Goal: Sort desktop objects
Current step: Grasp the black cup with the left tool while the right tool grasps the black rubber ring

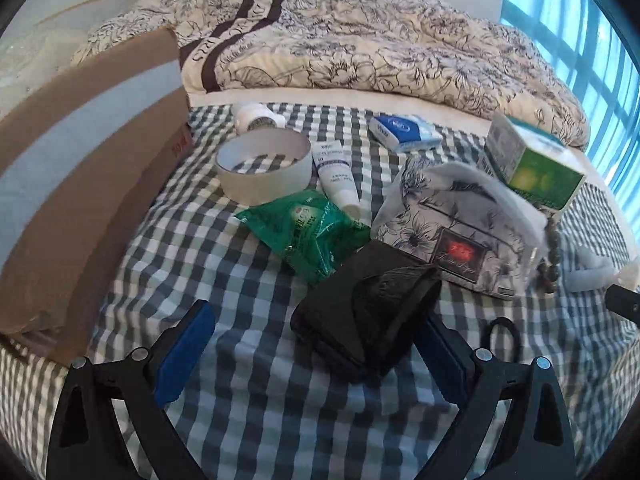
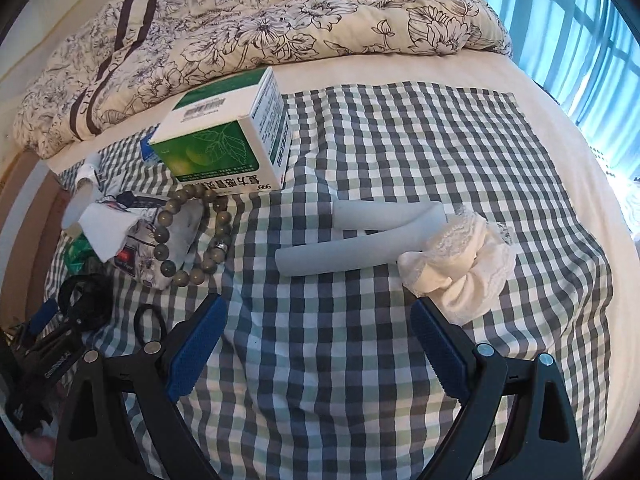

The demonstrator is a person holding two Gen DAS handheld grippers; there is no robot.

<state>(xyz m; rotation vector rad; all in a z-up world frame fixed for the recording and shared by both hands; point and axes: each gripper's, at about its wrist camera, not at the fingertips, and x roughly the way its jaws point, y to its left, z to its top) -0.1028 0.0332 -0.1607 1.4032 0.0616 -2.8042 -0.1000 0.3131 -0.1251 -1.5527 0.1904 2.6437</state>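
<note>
On the checked cloth (image 1: 248, 420), a black folded pouch (image 1: 360, 320) lies between the blue pads of my left gripper (image 1: 316, 356), which is open; the pouch sits close to the right pad. Beyond it are a green packet (image 1: 308, 228), a tape roll (image 1: 264, 164), a white tube (image 1: 336, 172), a floral pouch (image 1: 452, 224) and a green-white medicine box (image 1: 532, 160). My right gripper (image 2: 320, 350) is open over bare cloth. Ahead of it lie two pale grey tubes (image 2: 360, 240), a white lace cloth (image 2: 464, 264), a bead bracelet (image 2: 192, 236) and the medicine box (image 2: 224, 136).
A cardboard box (image 1: 80, 184) stands at the left edge of the cloth. A flowered quilt (image 1: 360, 40) is heaped behind the cloth, with a window (image 1: 580, 40) to the right. A blue tissue pack (image 1: 404, 132), a white bottle (image 1: 256, 118) and a black hair loop (image 2: 150, 324) also lie here.
</note>
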